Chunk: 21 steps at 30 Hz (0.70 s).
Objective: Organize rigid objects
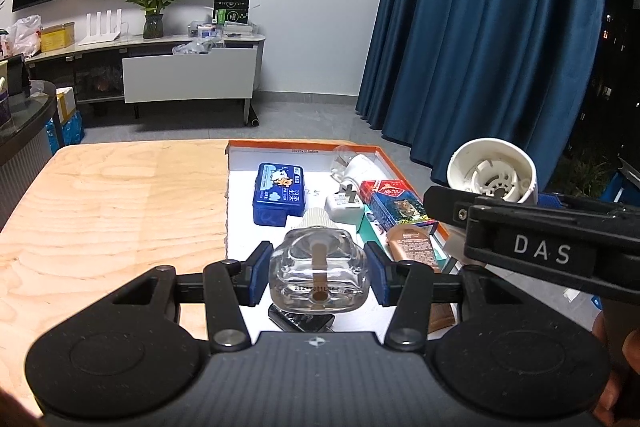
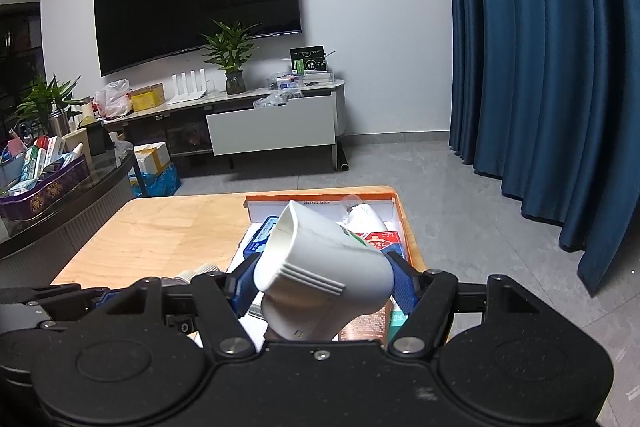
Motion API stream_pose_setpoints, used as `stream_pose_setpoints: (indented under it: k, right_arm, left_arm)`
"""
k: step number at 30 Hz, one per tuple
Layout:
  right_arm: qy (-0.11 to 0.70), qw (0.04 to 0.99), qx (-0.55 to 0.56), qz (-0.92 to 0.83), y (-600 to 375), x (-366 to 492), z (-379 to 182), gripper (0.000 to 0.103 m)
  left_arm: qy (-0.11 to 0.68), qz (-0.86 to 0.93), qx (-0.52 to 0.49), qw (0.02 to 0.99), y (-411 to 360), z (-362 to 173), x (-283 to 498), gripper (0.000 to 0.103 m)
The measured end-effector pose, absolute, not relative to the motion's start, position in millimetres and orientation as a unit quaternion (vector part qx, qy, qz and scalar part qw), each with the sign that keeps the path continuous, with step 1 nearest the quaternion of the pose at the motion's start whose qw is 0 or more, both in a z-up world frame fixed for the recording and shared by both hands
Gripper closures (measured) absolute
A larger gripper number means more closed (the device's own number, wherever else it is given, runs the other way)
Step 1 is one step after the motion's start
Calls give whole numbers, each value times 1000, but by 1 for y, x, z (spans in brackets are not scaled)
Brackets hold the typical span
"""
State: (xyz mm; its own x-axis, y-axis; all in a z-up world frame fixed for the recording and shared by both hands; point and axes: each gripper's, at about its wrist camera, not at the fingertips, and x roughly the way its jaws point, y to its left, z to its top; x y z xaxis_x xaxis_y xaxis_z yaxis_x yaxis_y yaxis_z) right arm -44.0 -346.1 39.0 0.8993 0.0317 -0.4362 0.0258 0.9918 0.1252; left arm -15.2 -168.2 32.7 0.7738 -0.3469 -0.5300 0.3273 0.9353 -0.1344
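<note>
My left gripper [image 1: 318, 273] is shut on a clear glass bottle [image 1: 318, 267] with a ribbed white neck and a wick, held above the orange-rimmed white tray [image 1: 240, 195]. My right gripper [image 2: 324, 287] is shut on a white plastic housing [image 2: 320, 267], open end pointing up-left; it also shows in the left wrist view [image 1: 492, 173], held to the right of the tray. The tray holds a blue tin [image 1: 280, 195], a white charger [image 1: 344, 207], card boxes [image 1: 396, 205] and a copper tube [image 1: 412, 247].
The tray sits on a light wooden table [image 1: 112, 211]. A black object [image 1: 302, 321] lies in the tray under the bottle. Blue curtains [image 2: 540, 67] hang on the right. A TV cabinet [image 2: 272, 123] stands against the far wall.
</note>
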Motion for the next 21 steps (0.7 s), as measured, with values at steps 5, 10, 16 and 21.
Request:
stream_pose_setpoints:
  k: [5,10,16,21]
  right_arm:
    - [225,972,63,2,-345,-45,40,24]
    - [226,972,62,2,-346,-45,39,24]
    - [230,971,61,4,-345,-42,38,24]
    - [239,969,57,4,-344,-34,37,24]
  left_arm:
    - [284,-179,-19,942,-167,32,-16,53]
    - [285,-179,-19,941,-166,32,-15,53]
    - [287,-180,-18,941,-167,31,-15,53]
    - [291,-180,-17,939,-167,31,-13,53]
